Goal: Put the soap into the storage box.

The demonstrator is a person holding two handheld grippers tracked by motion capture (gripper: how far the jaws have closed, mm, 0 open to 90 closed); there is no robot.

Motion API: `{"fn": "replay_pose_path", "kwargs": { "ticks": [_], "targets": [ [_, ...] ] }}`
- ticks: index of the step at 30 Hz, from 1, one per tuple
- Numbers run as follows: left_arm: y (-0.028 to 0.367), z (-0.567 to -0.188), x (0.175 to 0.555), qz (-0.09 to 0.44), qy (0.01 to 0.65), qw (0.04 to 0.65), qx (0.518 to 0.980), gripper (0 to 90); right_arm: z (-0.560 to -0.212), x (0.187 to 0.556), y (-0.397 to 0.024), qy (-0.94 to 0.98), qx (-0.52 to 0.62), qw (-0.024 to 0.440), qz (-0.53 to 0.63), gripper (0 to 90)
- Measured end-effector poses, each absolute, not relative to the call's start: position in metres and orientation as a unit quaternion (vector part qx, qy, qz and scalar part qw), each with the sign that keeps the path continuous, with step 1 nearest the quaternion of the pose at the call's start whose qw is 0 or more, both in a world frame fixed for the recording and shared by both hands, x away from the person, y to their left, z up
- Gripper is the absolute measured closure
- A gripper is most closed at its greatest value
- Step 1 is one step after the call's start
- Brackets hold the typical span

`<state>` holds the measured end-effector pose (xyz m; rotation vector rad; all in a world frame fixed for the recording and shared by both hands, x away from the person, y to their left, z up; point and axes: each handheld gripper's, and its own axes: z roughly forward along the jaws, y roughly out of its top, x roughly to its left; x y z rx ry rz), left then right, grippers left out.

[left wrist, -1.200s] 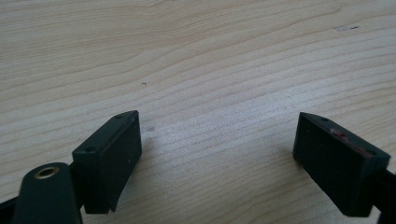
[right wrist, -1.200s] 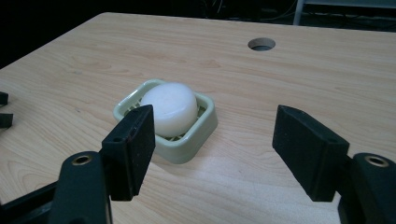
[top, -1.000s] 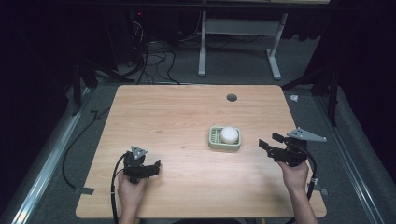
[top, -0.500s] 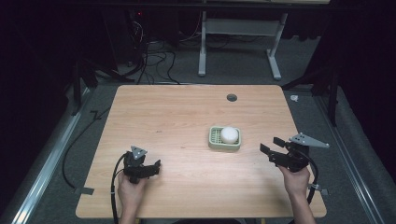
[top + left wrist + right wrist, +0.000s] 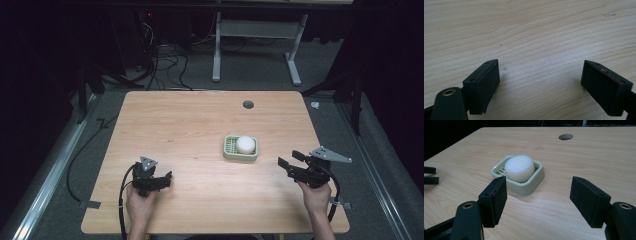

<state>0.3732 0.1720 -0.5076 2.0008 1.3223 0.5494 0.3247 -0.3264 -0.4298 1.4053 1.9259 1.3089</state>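
A round white soap bar [image 5: 245, 144] lies in a pale green slatted dish [image 5: 230, 152] right of the table's middle. My right gripper [image 5: 288, 159] is held to the right of the dish, pointing left at it, jaws apart with nothing between them. In the right gripper view the soap [image 5: 519, 168] and dish [image 5: 534, 185] sit just beyond the open gripper [image 5: 539, 185]. My left gripper [image 5: 167, 178] rests near the front left of the table. Its jaws are open over bare wood [image 5: 541, 67]. Its jaw tips [image 5: 429, 175] also show far off in the right gripper view.
The wooden table [image 5: 190, 120] has a round cable hole [image 5: 248, 104] at its back right. Dark floor with cables [image 5: 160, 65] and a white desk frame [image 5: 216, 50] lie beyond the far edge. A metal rail [image 5: 50, 175] runs along the left.
My right gripper has drifted slightly back toward the near edge, jaws unchanged. The left gripper, soap and dish have not moved.
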Motion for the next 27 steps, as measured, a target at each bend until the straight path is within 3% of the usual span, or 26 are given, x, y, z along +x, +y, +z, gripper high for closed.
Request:
{"fn": "replay_pose_path", "kwargs": {
  "ticks": [27],
  "targets": [
    [0.172,-0.508,0.373,0.211,0.507,0.334,0.766,16.1,-0.451,0.316,-0.32,0.697,0.517,0.193,0.458,30.8]
  ]
}}
